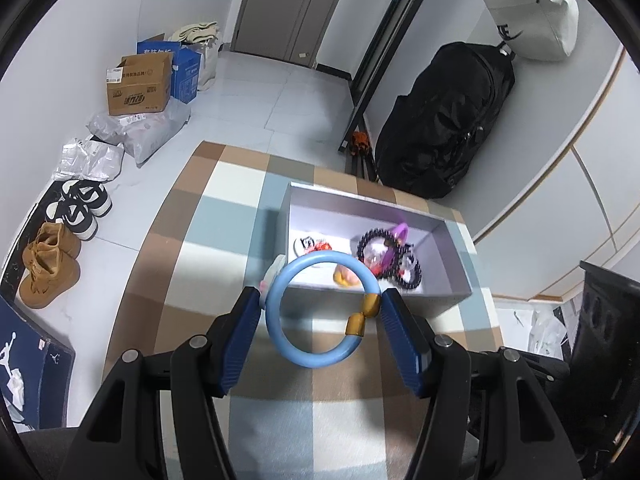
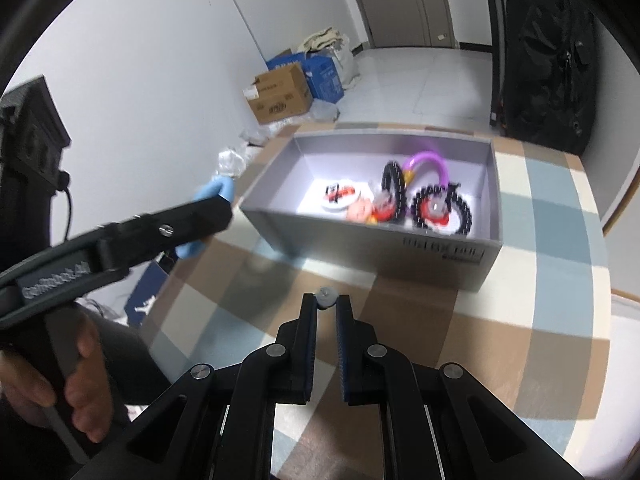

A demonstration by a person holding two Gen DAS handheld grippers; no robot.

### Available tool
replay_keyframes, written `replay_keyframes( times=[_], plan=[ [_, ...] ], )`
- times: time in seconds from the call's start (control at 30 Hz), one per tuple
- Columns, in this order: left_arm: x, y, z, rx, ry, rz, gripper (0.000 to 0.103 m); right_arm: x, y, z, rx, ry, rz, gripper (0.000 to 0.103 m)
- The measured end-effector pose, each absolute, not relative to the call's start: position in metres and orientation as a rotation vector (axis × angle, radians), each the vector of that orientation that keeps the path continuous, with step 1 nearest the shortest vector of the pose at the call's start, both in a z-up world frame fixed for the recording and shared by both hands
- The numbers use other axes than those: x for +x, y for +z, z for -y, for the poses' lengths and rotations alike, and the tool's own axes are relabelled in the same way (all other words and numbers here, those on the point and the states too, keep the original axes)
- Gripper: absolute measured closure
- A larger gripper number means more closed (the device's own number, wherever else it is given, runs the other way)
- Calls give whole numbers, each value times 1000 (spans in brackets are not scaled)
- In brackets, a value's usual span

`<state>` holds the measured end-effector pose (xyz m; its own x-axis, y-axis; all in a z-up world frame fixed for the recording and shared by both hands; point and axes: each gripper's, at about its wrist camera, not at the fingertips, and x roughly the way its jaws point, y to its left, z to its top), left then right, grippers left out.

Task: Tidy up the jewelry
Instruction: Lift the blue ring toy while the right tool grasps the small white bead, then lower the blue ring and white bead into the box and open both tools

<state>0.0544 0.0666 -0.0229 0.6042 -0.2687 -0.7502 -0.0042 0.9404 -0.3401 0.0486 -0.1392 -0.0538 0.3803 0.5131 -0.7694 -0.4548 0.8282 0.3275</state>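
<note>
My left gripper is shut on a light blue bangle with amber beads, held just in front of the grey box on the checked cloth. The box holds black bead bracelets, a purple bangle and small ornaments. In the right wrist view the same box sits ahead, with bracelets inside. My right gripper is shut on a small pale grey bead above the cloth, short of the box. The left gripper's body reaches in from the left with the blue bangle.
The checked cloth covers the table. On the floor to the left are shoes, cardboard boxes and plastic bags. A black bag leans on the wall at the right, beside a tripod.
</note>
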Motion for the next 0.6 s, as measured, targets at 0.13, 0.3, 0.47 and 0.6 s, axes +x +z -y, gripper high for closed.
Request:
replay_keyframes(
  times=[0.13, 0.3, 0.47, 0.6],
  plan=[
    [64, -21, -68, -353, -153, -901, 46, 58, -45, 143, 105, 634, -975, 94],
    [75, -17, -67, -389, -153, -887, 46, 74, -33, 152, 186, 658, -949, 94],
    [88, -18, -59, -398, -174, -897, 46, 85, -21, 162, 222, 659, -903, 94],
    [100, -25, -47, -394, -194, -933, 46, 100, -19, 171, 262, 641, -894, 94]
  ],
)
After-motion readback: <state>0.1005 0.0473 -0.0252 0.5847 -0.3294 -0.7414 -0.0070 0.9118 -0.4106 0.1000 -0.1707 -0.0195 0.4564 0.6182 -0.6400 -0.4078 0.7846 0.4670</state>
